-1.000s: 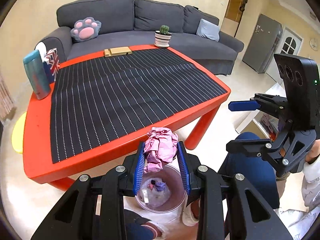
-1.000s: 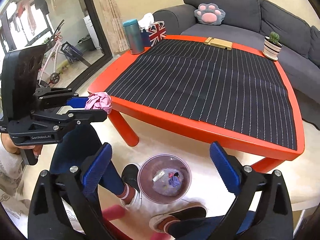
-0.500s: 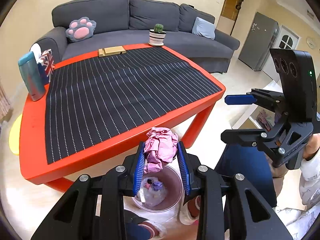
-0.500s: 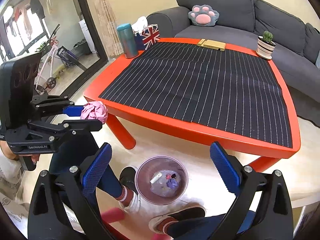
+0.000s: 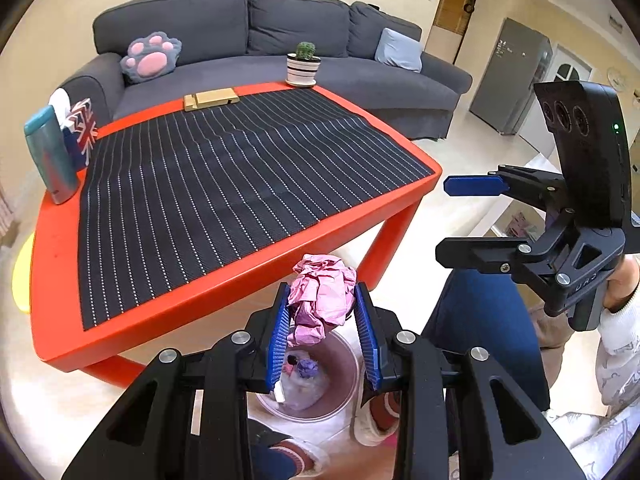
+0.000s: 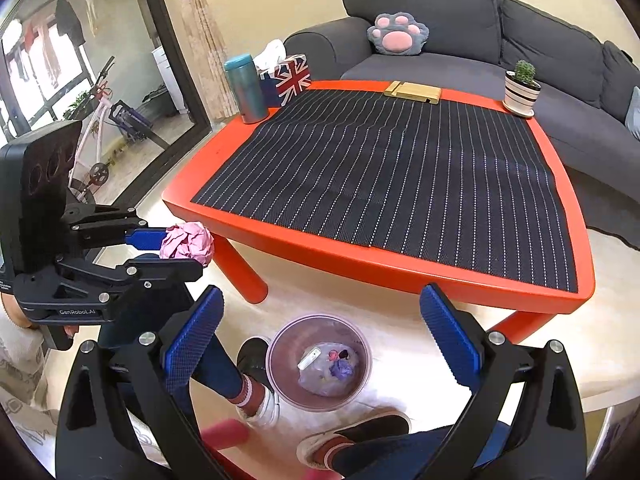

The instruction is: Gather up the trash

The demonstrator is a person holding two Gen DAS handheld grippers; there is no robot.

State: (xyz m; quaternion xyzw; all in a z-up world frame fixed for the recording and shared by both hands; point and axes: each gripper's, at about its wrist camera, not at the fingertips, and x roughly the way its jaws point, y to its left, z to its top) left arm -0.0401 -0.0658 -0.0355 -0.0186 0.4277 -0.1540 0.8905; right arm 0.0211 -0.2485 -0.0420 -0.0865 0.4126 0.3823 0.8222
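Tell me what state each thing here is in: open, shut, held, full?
Left gripper: shut on the crumpled pink paper ball.
Right gripper: open, holding nothing.
Translucent round bin on the floor: open, some trash inside.
Teal tumbler: upright, lidded.

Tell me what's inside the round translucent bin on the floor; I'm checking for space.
The round translucent bin holds a crumpled pale bag, a white strip and purple scraps. Anything beneath the bag is hidden.

Right gripper [image 6: 320, 328] jaws wide apart above lined bin [image 6: 319, 364] on floor, left gripper [image 6: 176, 248] clamping crumpled pink paper [image 6: 187, 243], red table [image 6: 400, 268] beyond, shoes beside bin
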